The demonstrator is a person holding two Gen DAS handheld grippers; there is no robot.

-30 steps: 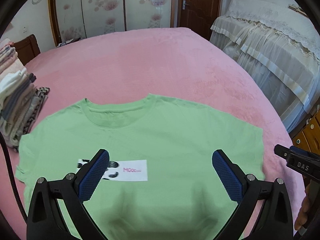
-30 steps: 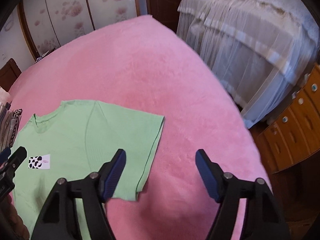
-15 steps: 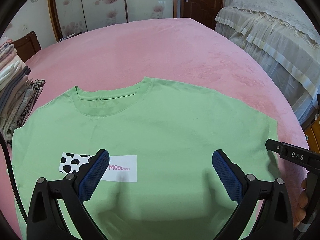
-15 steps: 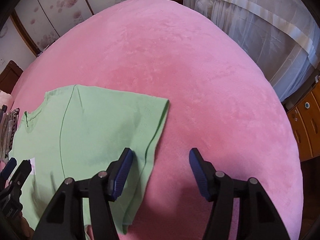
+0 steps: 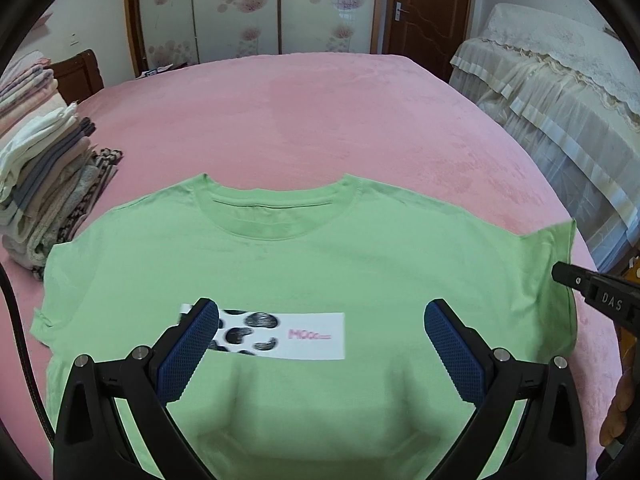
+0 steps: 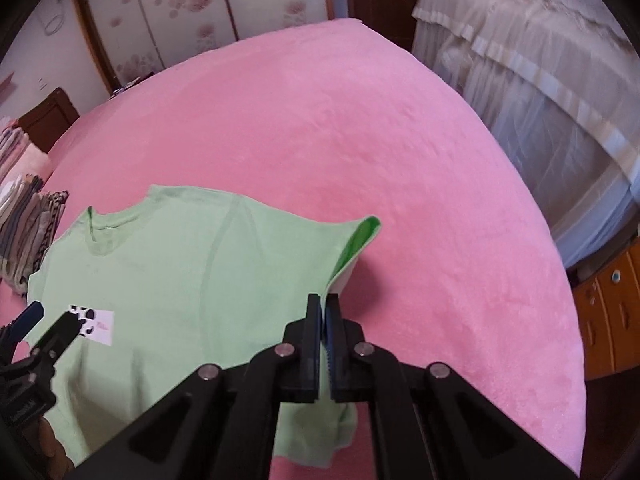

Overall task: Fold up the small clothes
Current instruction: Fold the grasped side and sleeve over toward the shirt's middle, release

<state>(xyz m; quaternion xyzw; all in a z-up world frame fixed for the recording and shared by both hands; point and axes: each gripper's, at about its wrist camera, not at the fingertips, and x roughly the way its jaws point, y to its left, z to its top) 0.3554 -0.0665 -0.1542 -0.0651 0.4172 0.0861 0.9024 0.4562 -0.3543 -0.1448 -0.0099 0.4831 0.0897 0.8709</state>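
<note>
Light green cotton, a small T-shirt (image 5: 304,264) lies face up and spread on the pink bed (image 5: 320,120), collar toward the far side, with a white chest patch (image 5: 296,336) carrying black cow spots and pink lettering. The left tongs (image 5: 322,344) hover over the shirt's chest with both blue pads spread wide, holding nothing. The right tongs (image 6: 325,312) are clamped tight on the edge of the shirt's right sleeve (image 6: 352,252), which is lifted off the bed so its brighter inside shows. A stack of folded clothes (image 5: 44,168) sits just beside the left sleeve
</note>
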